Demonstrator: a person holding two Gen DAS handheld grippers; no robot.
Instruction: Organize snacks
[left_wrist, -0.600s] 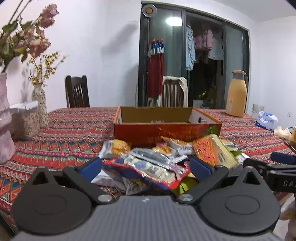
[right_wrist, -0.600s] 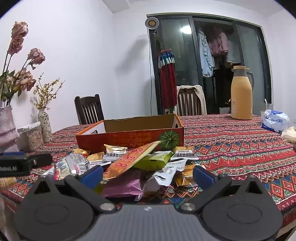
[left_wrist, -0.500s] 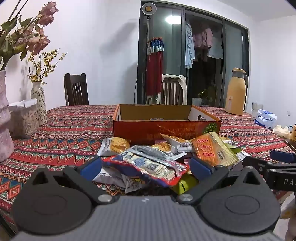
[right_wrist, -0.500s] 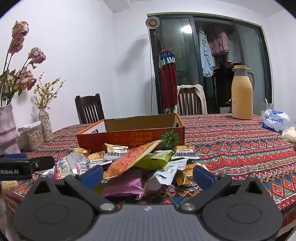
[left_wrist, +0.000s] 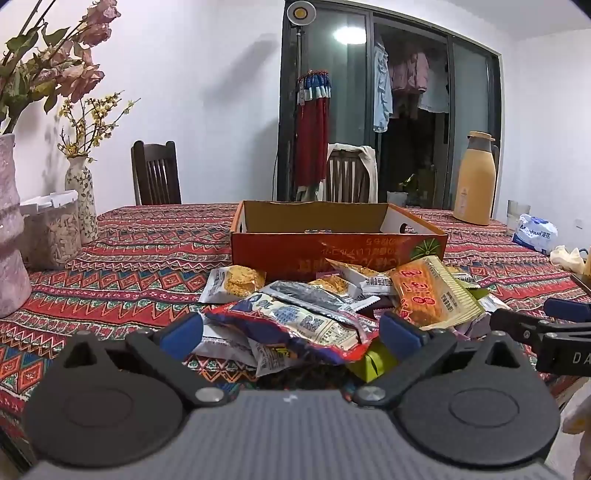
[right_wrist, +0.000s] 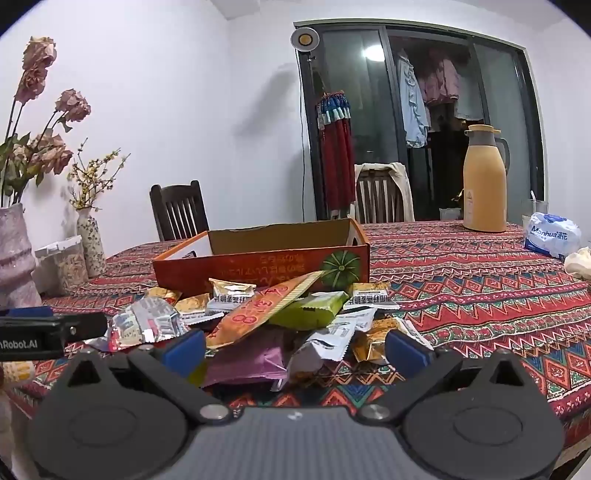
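Both my hand-held grippers spread wide, nothing gripped. Left hand-held gripper (left_wrist: 290, 332) sits low at near edge of snack pile (left_wrist: 332, 314), red-blue packet (left_wrist: 295, 323) lying between its fingers, pads apart from it. Right hand-held gripper (right_wrist: 295, 349) faces purple packet (right_wrist: 247, 360) the same way. Cardboard box (left_wrist: 332, 243) just behind pile on bench (left_wrist: 129, 258), open top toward me: I judge it the drop spot, so short carry. Snacks overlap; I expect neighbours dragging along.

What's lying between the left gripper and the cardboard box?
The heap of snack packets, topped by a red-and-blue bag, fills the stretch from the left gripper to the cardboard box, in the left wrist view.
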